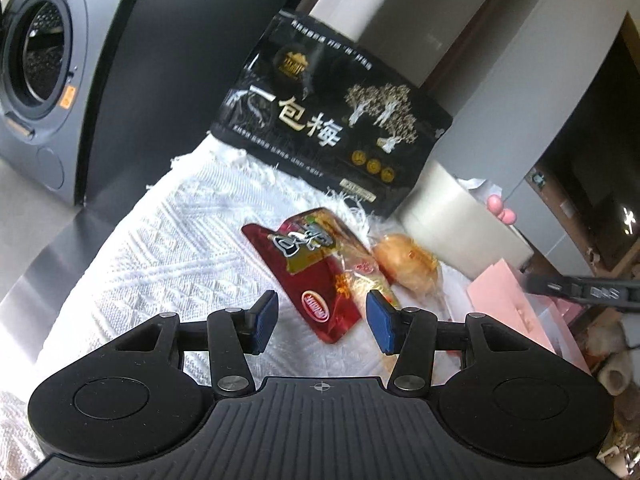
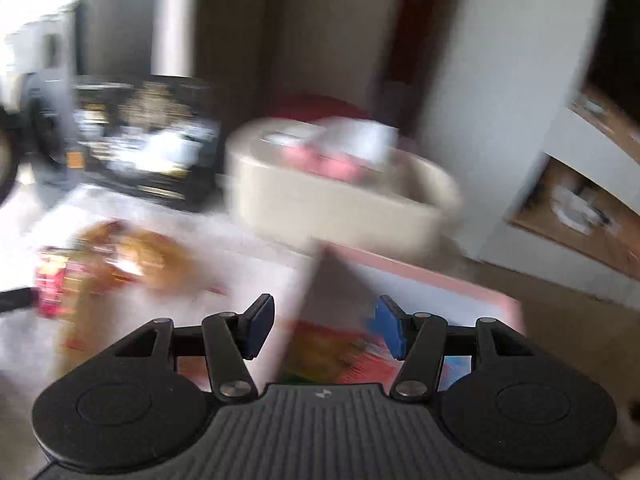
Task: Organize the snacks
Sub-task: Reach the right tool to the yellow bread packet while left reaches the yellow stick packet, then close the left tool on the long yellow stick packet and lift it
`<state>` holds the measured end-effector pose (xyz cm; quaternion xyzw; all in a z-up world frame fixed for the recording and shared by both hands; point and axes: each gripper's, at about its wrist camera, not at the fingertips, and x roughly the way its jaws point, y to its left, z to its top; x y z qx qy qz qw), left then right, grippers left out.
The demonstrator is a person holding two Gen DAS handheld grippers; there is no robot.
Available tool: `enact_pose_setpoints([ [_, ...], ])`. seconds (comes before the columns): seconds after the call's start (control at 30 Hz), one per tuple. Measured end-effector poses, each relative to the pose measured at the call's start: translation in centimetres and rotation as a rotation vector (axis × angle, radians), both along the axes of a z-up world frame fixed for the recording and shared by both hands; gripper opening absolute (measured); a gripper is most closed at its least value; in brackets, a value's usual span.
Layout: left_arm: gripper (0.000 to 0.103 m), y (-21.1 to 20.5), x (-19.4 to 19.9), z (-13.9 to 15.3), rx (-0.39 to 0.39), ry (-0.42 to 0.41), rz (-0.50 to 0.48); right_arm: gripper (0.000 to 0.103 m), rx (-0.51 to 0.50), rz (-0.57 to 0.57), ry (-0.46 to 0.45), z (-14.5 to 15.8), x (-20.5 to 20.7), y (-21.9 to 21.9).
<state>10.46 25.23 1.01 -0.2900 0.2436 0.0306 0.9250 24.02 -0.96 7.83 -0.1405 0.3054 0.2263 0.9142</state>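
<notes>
Left gripper [image 1: 322, 316]: jaws apart, empty, over red foil snack packet [image 1: 316, 280], frame centre | right gripper [image 2: 323, 326]: jaws apart, empty | risk: slick foil may slip when pinched.

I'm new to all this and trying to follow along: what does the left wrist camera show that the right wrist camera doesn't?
Only the left wrist view shows the washing machine and the left gripper, open above the red snack packet.

Only the right wrist view shows the right gripper, open with nothing clamped, and cardboard boxes.

Both show the black plum bag, the wrapped bun, the beige tub and the pink box, though the right view is blurred.
</notes>
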Motion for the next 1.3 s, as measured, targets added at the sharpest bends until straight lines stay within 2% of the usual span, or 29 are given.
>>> enact_pose_setpoints([
  [0.17, 0.053, -0.1, 0.4, -0.5, -0.008, 0.018, -0.017, 0.056, 0.012, 0.189, 0.056, -1.9, 1.6, 8.8],
  [0.23, 0.053, 0.1, 0.3, -0.5, -0.021, 0.008, -0.015, 0.056, 0.018, 0.203, 0.065, -2.5, 2.9, 11.7],
  [0.37, 0.053, 0.5, 0.3, -0.6, -0.058, 0.004, -0.013, 0.06, -0.03, 0.182, 0.102, -4.3, 5.1, 14.1],
  [0.4, 0.053, 0.5, 0.3, -0.6, -0.064, 0.004, -0.012, 0.066, -0.04, 0.171, 0.109, -4.7, 5.4, 14.1],
  [0.47, 0.053, 0.5, 0.3, -0.6, -0.068, 0.003, -0.011, 0.07, -0.05, 0.148, 0.121, -5.1, 5.5, 13.6],
  [0.6, 0.053, 0.5, 0.2, -0.5, -0.068, 0.002, -0.009, 0.069, -0.002, 0.127, 0.21, -4.6, 5.2, 11.2],
  [0.67, 0.053, 0.5, 0.2, -0.5, -0.065, 0.0, -0.008, 0.063, 0.028, 0.136, 0.253, -4.6, 4.6, 10.3],
  [0.8, 0.053, 0.8, 0.1, -0.6, -0.074, -0.004, 0.01, 0.061, 0.07, 0.158, 0.305, -4.3, 1.5, 8.5],
  [0.93, 0.053, 0.6, 0.0, 0.0, -0.058, 0.018, 0.034, 0.061, 0.084, 0.227, 0.248, -4.0, -2.9, 6.7],
  [1.03, 0.053, -0.9, 0.4, 1.3, -0.043, 0.021, -0.025, 0.061, 0.088, 0.239, 0.161, -4.0, -5.5, 5.1],
  [1.1, 0.053, -2.5, 1.0, 2.3, -0.005, 0.03, -0.061, 0.062, 0.084, 0.228, 0.104, -4.4, -6.8, 4.2],
  [1.13, 0.053, -3.6, 1.4, 2.7, 0.041, 0.046, -0.078, 0.062, 0.084, 0.224, 0.084, -4.7, -7.3, 3.8],
  [1.3, 0.053, -8.7, 3.7, 2.9, 0.373, 0.145, -0.097, 0.062, 0.108, 0.233, 0.075, -6.6, -9.5, 1.7],
])
